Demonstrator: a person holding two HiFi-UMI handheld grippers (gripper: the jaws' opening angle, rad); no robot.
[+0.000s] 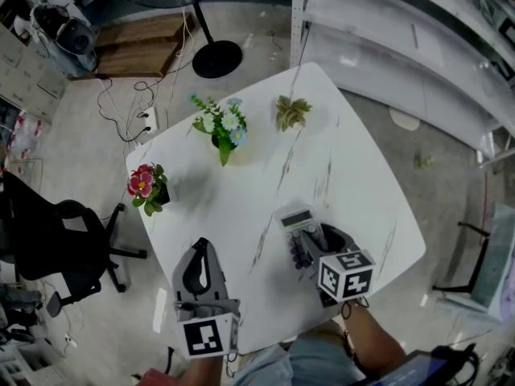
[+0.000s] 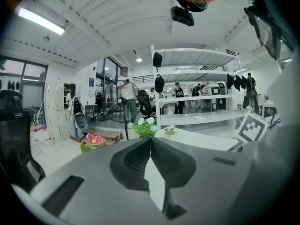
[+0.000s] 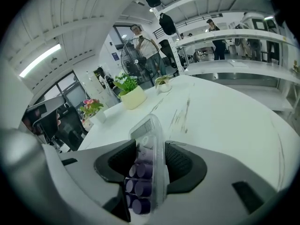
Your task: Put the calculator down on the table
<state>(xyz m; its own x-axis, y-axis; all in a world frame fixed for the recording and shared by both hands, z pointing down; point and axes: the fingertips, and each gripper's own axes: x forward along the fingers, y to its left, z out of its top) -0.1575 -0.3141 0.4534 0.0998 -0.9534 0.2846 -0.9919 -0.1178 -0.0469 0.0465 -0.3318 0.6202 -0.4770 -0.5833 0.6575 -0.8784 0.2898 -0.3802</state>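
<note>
The calculator (image 1: 298, 221), in a clear case with purple keys, stands on its edge on the white table (image 1: 354, 175) near the front right. My right gripper (image 1: 306, 242) straddles it from the near side. In the right gripper view the calculator (image 3: 146, 161) sits between the spread jaws of that gripper (image 3: 150, 145), with a gap showing beside the right pad, so the gripper is open. My left gripper (image 1: 201, 246) hovers over the table's front left part. Its jaws (image 2: 150, 139) meet at the tips with nothing between them.
Three potted plants stand further back on the table: red flowers (image 1: 146, 187), white and blue flowers (image 1: 222, 131), and a small green plant (image 1: 291, 112). A black office chair (image 1: 56, 240) is at the left, a fan base (image 1: 217, 59) beyond, shelving (image 1: 402, 47) at the right.
</note>
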